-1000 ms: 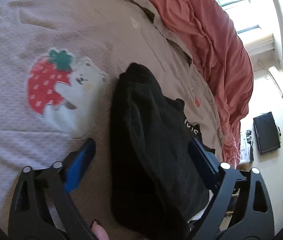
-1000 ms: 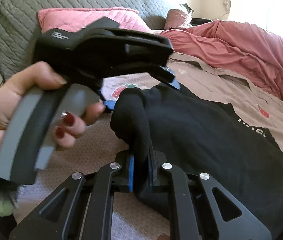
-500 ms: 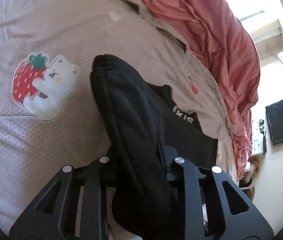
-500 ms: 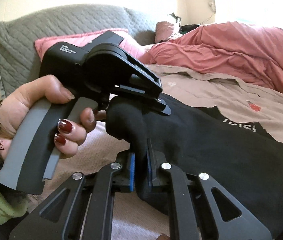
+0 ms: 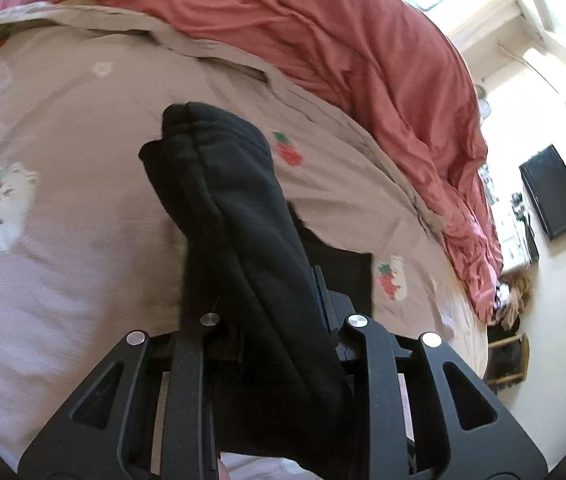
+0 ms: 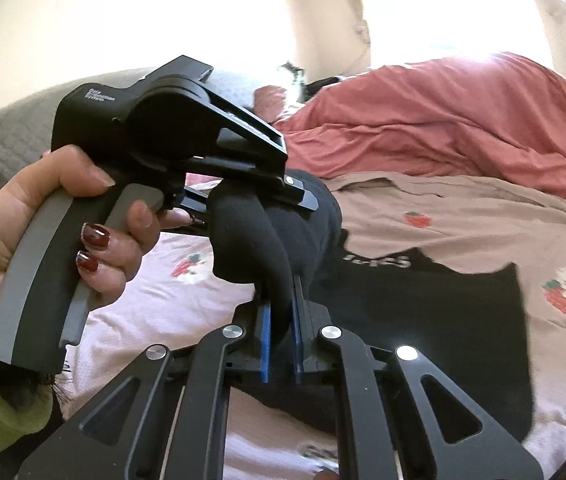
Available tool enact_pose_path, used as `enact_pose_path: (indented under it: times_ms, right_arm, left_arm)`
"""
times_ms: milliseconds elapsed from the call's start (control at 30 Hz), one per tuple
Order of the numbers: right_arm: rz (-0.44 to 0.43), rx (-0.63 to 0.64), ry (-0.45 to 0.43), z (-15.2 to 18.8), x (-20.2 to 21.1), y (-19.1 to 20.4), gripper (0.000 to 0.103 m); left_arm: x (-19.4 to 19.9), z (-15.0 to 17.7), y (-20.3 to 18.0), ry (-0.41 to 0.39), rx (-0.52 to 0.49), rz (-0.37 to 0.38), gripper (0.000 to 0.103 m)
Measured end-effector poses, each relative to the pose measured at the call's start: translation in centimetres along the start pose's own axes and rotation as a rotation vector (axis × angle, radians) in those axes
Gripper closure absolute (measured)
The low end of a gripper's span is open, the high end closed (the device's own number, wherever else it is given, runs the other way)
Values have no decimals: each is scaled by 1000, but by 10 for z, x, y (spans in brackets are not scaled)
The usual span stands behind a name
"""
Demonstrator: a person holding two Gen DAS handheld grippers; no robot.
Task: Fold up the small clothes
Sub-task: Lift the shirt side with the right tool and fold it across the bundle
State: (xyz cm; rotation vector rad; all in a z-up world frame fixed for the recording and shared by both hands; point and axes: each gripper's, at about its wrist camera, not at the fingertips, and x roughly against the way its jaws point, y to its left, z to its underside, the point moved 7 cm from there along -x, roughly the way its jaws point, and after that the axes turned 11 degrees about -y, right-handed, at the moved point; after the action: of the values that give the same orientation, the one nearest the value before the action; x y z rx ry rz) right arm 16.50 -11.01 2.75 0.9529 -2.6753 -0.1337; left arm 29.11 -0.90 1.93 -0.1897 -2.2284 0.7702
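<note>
I have both tongs, left (image 5: pixel 279 320) and right (image 6: pixel 281 332), pinching the soft black fleece garment (image 6: pixel 423 320) above the strawberry-print bedspread (image 5: pixel 63 280), apparently mid-fold; next, lay it over squarely.

You are working over a bed (image 5: pixel 83 280) covered in a beige strawberry-print sheet (image 6: pixel 463 208). A rumpled red duvet (image 5: pixel 343 40) is lying along its far side, and a black garment (image 6: pixel 423 320) is trailing onto it.
</note>
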Motion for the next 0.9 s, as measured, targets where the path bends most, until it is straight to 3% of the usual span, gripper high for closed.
enact_pose_path:
  times_ms: [367, 733, 900]
  right_arm:
    - [90, -67, -10, 10, 46, -70, 96]
    - [130, -185, 32, 40, 62, -115, 96]
    - [149, -192, 54, 50, 59, -123, 96]
  left_arm:
    - [-48, 41, -70, 73, -97, -3, 86]
    - [-90, 77, -88, 133, -184, -34, 84]
    - [-86, 82, -93, 120, -215, 19, 53]
